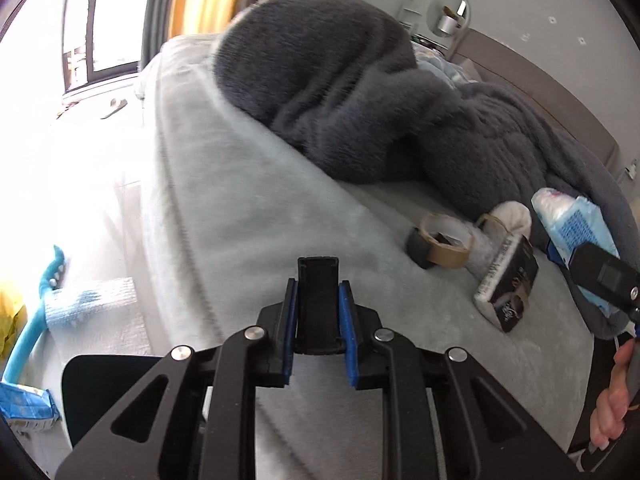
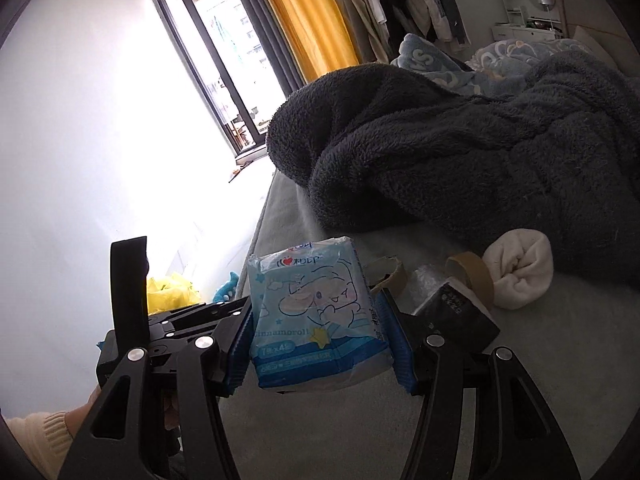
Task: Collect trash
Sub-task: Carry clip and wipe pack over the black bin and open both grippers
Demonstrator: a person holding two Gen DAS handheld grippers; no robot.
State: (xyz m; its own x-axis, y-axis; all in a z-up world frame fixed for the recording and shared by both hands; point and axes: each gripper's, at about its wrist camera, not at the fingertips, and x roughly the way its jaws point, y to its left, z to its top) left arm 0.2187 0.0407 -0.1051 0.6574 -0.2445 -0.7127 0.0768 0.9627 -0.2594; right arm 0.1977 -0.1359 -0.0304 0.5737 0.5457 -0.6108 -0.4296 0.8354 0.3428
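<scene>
My right gripper point(image 2: 318, 340) is shut on a blue and white tissue packet point(image 2: 316, 316) and holds it above the pale grey bed point(image 2: 520, 380). The packet also shows at the right of the left wrist view point(image 1: 576, 232). My left gripper point(image 1: 318, 320) is shut on a flat black object point(image 1: 318, 304) that stands upright between its blue pads, over the bed's near part. On the bed lie a brown tape roll point(image 1: 444, 244), a black packet with a white edge point(image 1: 508, 288) and a rolled white sock point(image 1: 512, 216).
A dark grey fleece blanket point(image 1: 360, 92) is piled across the bed's far side. On the floor to the left are a blue packet point(image 1: 24, 404), a blue plush toy point(image 1: 44, 300) and a yellow bag point(image 2: 168, 288). A window and orange curtain point(image 2: 304, 20) stand beyond.
</scene>
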